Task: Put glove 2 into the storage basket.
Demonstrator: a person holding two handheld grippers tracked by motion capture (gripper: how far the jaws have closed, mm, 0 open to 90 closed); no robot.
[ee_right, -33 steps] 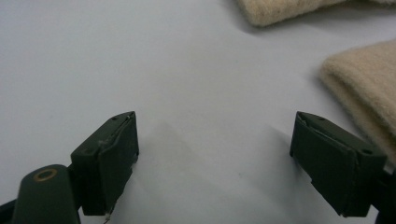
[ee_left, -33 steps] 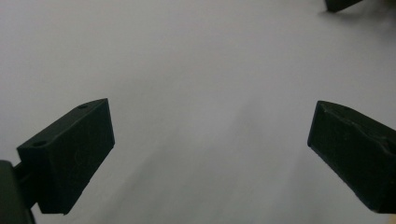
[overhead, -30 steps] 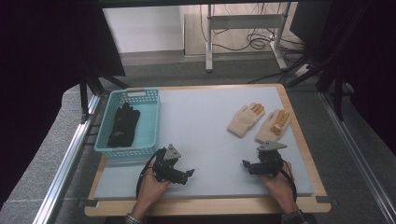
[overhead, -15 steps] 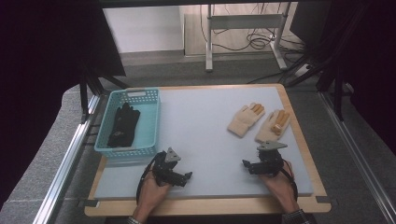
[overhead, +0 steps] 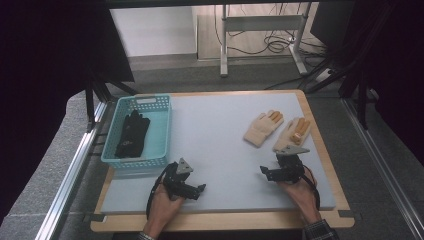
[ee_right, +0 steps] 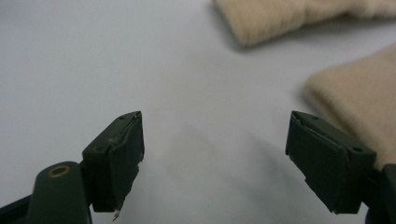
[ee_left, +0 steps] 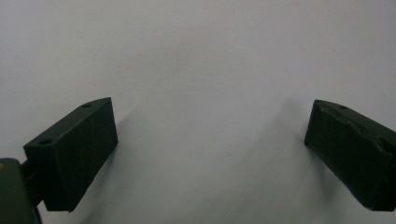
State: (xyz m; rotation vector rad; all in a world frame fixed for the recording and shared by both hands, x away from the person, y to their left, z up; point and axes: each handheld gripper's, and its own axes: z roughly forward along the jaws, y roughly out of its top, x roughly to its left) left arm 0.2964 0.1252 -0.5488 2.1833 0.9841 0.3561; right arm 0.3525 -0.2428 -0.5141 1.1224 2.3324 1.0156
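While both hands rest at the table's near edge:
Right gripper: jaws apart, just closing slightly, nothing between; just beside the beige gloves.
Left gripper: jaws spread wide, empty, over the grey mat.
Basket: contains black gloves.

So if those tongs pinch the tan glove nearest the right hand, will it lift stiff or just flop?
Probably flop: the tan glove lies flat and looks like soft knit. Likely light, too. Pushed, it would sooner bunch up than slide across the grey mat.
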